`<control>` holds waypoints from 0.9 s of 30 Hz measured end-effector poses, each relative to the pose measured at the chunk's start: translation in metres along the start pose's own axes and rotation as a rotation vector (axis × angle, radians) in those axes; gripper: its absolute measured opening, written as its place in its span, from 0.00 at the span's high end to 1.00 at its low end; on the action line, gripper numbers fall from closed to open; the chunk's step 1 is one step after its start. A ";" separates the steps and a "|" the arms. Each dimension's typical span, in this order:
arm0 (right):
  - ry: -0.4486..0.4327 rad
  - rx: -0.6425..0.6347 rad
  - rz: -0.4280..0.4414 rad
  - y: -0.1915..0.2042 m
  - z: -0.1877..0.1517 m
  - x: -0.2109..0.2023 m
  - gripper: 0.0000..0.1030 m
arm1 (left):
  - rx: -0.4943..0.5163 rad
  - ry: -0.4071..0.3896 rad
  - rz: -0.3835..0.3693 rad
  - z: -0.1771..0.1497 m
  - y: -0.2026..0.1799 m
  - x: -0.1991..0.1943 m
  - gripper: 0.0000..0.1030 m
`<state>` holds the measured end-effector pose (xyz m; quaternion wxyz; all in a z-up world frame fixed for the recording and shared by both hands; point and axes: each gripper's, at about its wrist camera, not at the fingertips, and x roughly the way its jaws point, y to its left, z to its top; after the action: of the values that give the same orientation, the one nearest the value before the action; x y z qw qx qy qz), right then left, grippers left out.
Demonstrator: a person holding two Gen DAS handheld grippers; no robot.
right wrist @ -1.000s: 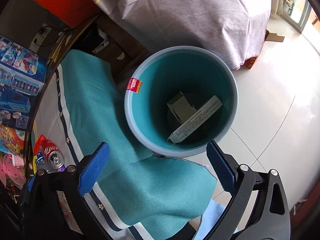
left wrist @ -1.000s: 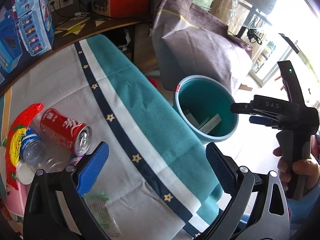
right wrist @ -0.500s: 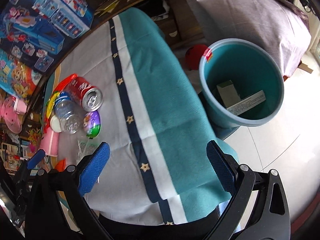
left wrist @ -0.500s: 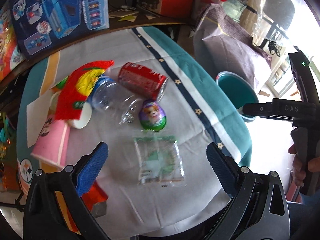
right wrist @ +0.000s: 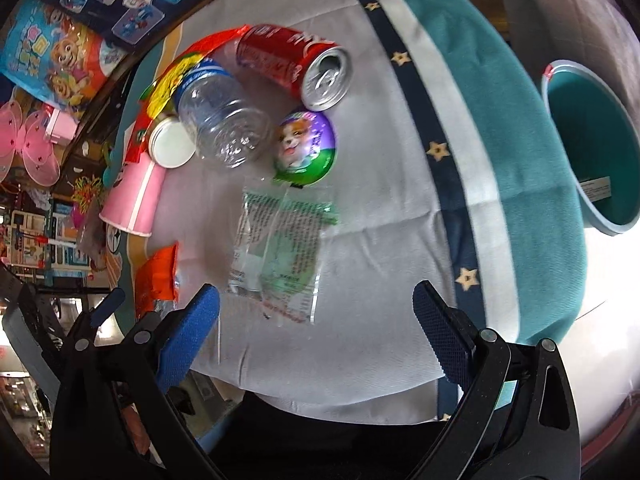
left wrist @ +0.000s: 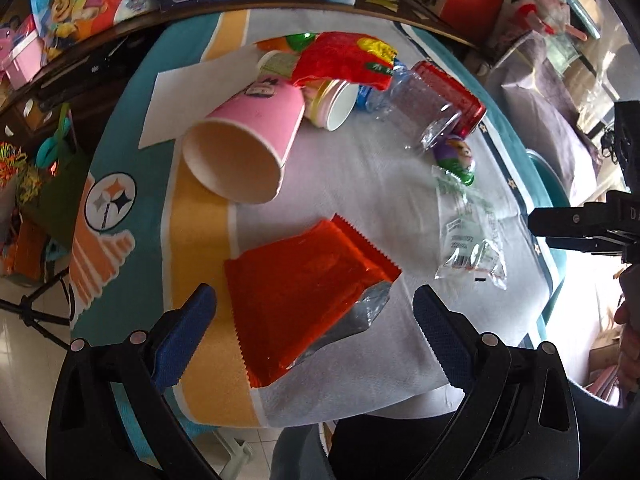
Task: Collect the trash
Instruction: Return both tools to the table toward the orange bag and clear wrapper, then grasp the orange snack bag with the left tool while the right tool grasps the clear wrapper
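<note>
Orange foil wrapper (left wrist: 304,296) lies torn, silver-lined.

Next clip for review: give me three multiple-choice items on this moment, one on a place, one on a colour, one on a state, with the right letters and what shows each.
1. What lies between the left hand-held gripper fingers?
A. soda can
B. orange-red foil wrapper
C. pink cup

2. What colour is the inside of the bin?
A. teal
B. yellow
C. black

3. How is the pink paper cup resting?
A. upright
B. upside down
C. on its side

Answers: 1 B, the orange-red foil wrapper sits just ahead of the open blue pads. 2 A, the inner wall shows teal. 3 C, its open mouth faces sideways toward the camera.
</note>
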<state>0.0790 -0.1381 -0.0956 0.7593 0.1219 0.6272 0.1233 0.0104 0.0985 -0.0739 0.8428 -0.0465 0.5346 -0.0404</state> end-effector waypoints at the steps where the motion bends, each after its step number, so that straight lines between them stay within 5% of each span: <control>1: 0.009 -0.009 -0.006 0.005 0.001 0.006 0.09 | -0.005 0.003 0.000 -0.003 0.001 0.001 0.04; 15: 0.006 -0.058 -0.060 0.031 0.008 0.048 0.10 | -0.022 0.011 -0.078 -0.012 0.019 0.015 0.04; 17: -0.007 -0.095 -0.074 0.033 0.006 0.047 0.17 | -0.022 0.019 -0.084 -0.013 0.020 0.017 0.04; 18: -0.021 -0.118 -0.082 0.034 0.005 0.045 0.32 | -0.019 0.023 -0.086 -0.014 0.020 0.018 0.04; 19: -0.018 -0.124 -0.057 0.033 0.005 0.044 0.37 | -0.013 0.027 -0.088 -0.014 0.019 0.019 0.04; 27: -0.021 -0.035 0.006 -0.006 0.003 0.028 0.42 | 0.053 0.048 -0.052 -0.013 0.001 0.029 0.04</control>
<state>0.0870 -0.1342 -0.1232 0.7674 0.1116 0.6167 0.1353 0.0105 0.0955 -0.1056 0.8294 -0.0372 0.5520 -0.0775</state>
